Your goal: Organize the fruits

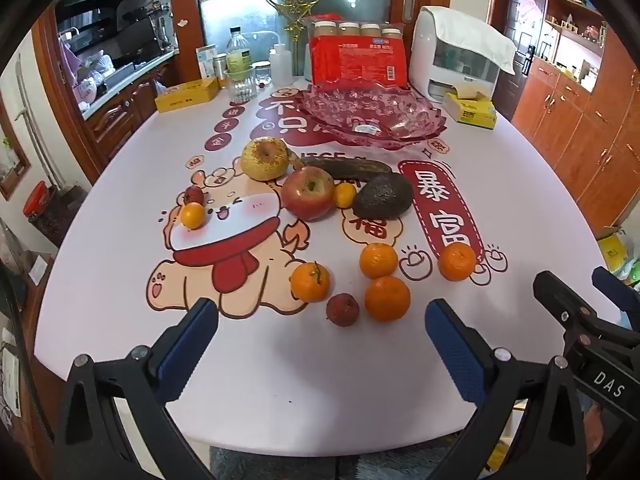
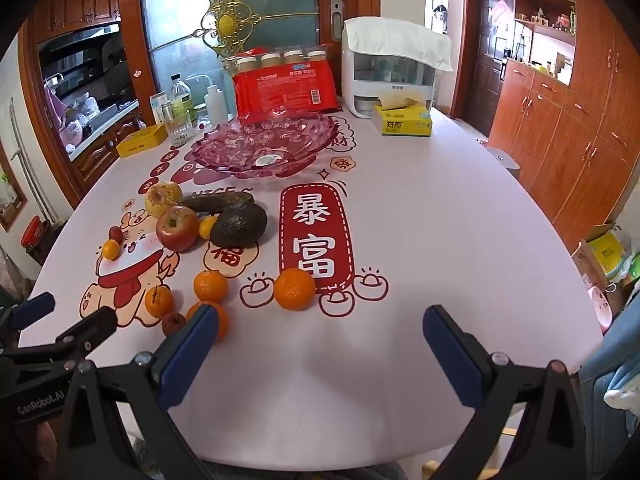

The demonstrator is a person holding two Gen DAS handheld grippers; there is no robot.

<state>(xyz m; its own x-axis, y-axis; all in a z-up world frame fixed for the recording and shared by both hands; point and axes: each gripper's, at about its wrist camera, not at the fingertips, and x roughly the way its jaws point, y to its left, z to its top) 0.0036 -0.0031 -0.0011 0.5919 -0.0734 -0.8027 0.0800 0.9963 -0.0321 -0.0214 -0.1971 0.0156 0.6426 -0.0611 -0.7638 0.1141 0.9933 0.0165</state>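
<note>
Pink glass bowl, far centre of table: holding no fruit. Fruit lying loose nearer: red apple, avocado, yellow pear, four oranges. Left gripper and right gripper: hovering, fingers spread apart, gripping nothing.

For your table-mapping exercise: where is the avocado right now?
In both wrist views the avocado lies mid-table, just in front of the cucumber, with a small tangerine between it and the red apple to its left.

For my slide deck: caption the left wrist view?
Open left gripper hovers before scattered fruit; pink glass bowl waits empty behind.
</note>
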